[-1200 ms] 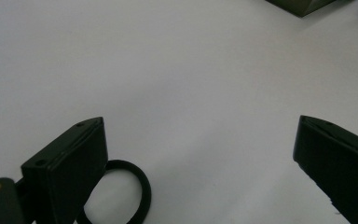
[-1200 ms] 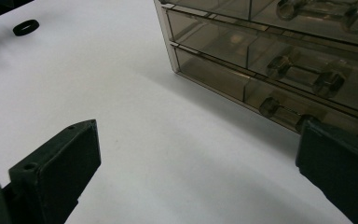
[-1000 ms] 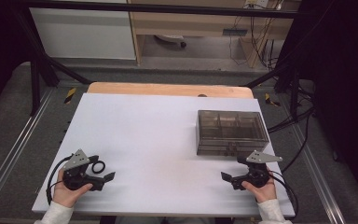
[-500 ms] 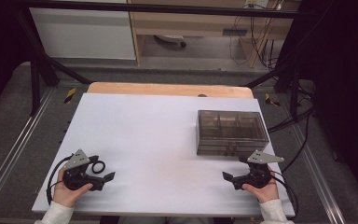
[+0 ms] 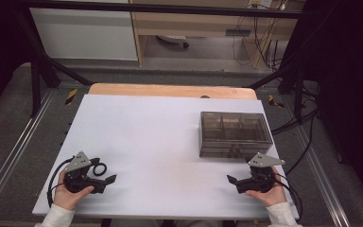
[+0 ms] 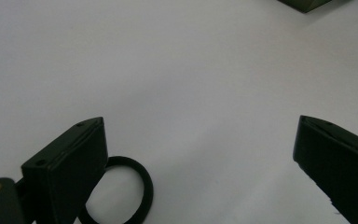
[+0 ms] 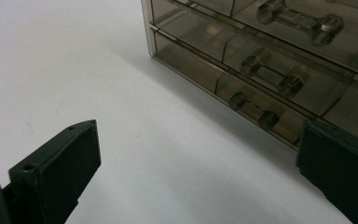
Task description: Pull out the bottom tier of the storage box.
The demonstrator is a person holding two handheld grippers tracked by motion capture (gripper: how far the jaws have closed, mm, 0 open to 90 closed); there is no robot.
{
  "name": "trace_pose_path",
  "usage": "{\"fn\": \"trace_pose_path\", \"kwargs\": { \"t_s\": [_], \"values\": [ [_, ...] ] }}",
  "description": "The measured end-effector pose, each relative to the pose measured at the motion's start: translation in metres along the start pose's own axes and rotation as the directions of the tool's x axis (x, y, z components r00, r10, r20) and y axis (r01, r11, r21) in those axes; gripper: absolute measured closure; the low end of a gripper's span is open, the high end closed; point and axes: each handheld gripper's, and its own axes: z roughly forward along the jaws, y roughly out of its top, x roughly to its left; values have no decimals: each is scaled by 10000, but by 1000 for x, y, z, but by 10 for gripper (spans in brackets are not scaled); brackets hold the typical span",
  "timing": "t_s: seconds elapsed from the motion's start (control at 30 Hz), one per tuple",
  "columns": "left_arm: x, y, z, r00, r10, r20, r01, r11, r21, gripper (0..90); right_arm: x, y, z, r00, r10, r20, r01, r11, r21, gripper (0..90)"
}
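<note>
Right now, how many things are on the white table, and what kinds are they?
Grippers: 2, the left gripper and the right gripper
Black ring: 1
Smoky clear drawer box: 1
Total: 4

ring [image 5: 99, 168]: black, flat, near table's front-left corner | box [image 5: 235, 134]: smoky clear, closed, right edge

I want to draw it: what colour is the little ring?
Black. The ring shows best in the left gripper view, beside one claw.
</note>
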Motion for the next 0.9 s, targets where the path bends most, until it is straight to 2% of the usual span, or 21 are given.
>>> {"fn": "trace_pose_path", "kwargs": {
  "t_s": [0.03,0.23,0.27,0.47,0.53,0.63,0.7,0.73,0.77,0.8,0.9],
  "values": [
    [0,0,0,10000,-1,-6,1,10000,5,29,0,0,0,10000,0,0,0,10000,0,10],
    [-1,1,1,10000,11,-8,-11,10000,-1,29,5,3,2,9971,-718,266,710,9970,314,34],
    [-1,1,1,10000,12,-4,-12,10000,6,29,6,4,3,9948,-920,431,901,9949,445,39],
    [0,0,0,10000,-14,-26,14,10000,-10,29,10,7,5,9873,-1452,639,1403,9872,759,52],
    [0,1,0,10000,-13,-27,13,10000,-13,29,12,8,7,9799,-1834,787,1755,9796,981,59],
    [0,1,0,10000,16,-38,-16,10000,7,29,12,8,7,9751,-2033,885,1937,9753,1063,73],
    [0,1,1,10000,16,-54,-16,10000,24,29,13,8,9,9673,-2351,951,2227,9669,1249,82],
    [0,1,0,10000,22,-57,-22,10000,25,30,14,9,10,9574,-2700,1026,2549,9568,1396,88],
    [0,1,0,10000,10,-42,-10,10000,19,29,15,9,11,9515,-2890,1060,2722,9508,1481,93],
    [0,1,0,10000,11,-45,-11,10000,20,29,15,9,11,9515,-2890,1060,2722,9508,1481,93],
    [0,0,1,10000,11,-46,-11,10000,38,30,18,9,14,9382,-3267,1141,3062,9374,1657,113]
  ]
}}
